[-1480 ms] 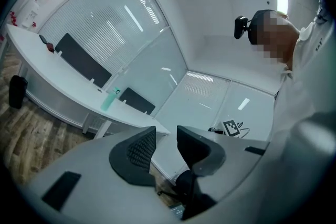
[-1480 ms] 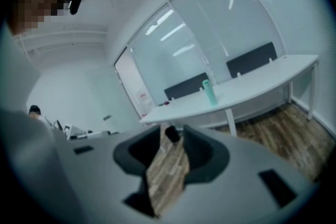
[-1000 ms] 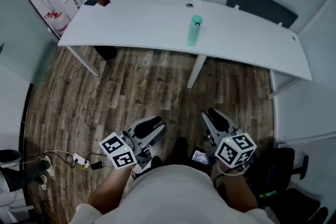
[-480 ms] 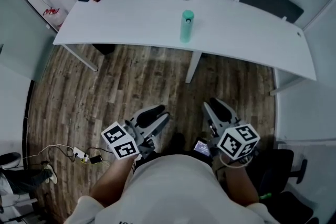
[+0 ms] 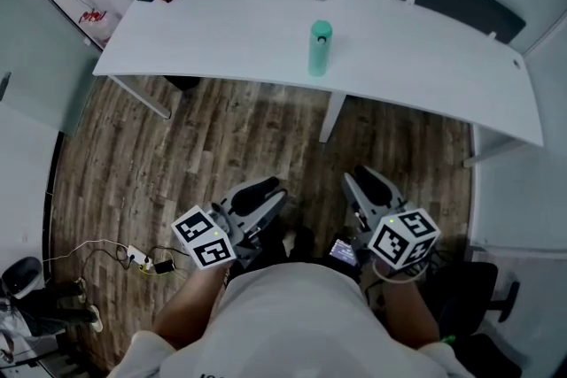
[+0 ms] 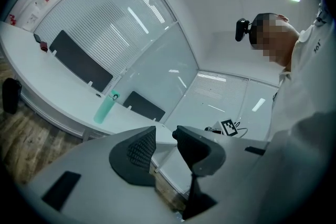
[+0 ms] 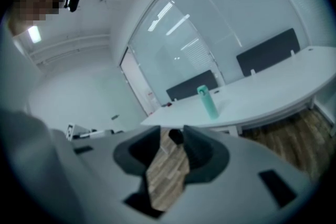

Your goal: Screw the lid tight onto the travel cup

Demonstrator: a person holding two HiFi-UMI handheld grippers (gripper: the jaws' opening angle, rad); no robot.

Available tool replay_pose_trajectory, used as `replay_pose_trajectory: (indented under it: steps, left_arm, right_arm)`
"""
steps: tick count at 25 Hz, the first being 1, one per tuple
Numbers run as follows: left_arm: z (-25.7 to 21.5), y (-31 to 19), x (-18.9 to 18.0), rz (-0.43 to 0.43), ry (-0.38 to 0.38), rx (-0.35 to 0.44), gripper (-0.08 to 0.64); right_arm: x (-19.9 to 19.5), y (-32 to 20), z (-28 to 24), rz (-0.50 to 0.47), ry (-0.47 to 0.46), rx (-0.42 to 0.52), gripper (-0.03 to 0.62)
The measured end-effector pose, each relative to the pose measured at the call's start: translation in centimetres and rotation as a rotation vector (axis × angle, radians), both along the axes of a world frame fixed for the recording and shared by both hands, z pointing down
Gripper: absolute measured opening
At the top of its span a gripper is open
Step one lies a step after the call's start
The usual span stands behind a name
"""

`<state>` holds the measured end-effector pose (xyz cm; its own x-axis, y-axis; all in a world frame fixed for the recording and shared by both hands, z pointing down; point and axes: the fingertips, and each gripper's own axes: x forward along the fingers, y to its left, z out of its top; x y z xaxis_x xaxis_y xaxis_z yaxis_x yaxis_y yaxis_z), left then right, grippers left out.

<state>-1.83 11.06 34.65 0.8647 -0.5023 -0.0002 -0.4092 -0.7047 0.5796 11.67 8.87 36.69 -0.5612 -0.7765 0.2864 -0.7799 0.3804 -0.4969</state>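
White and long, the table [image 5: 221, 31] runs across the far side of the room, and a broad strip of wooden floor [image 5: 204, 146] lies between it and the person. The travel cup [image 5: 320, 49] stands upright on the table, close to the front edge and about at the middle of the table's length, so its long axis is vertical. Its upper end seems to carry the lid [image 5: 321, 31], but the cup is too far away to judge if the lid is screwed tight or only resting there. The left hand-held gripper [image 5: 264, 197] and the right hand-held gripper [image 5: 365, 189] are both held low, near the person's body and well apart from the table. The cup lies straight ahead, almost on the line between them, so neither hand is clearly nearer. Each gripper is angled a little inward. For this reason the left gripper view shows the cup [image 6: 105, 107] to the left of the left hand-held gripper [image 6: 165, 136], and the right gripper view shows the cup [image 7: 209, 102] a little to the right of the right hand-held gripper [image 7: 173, 136]. In both views the jaws stand partly apart with nothing between them, so both grippers are empty. The coming move probably calls for walking forward to the front edge, so that one gripper can hold the body of the cup while the other takes the lid from above.
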Motion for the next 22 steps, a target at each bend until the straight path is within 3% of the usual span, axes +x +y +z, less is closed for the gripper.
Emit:
replay_pose_trajectory:
  steps: [22]
  left_arm:
    - [1.1, -20.4, -2.7, 0.213, -0.002, -0.023, 0.149]
  right_arm:
    - [-2.7, -17.8, -0.2, 0.188, 0.071, -0.002, 0.132]
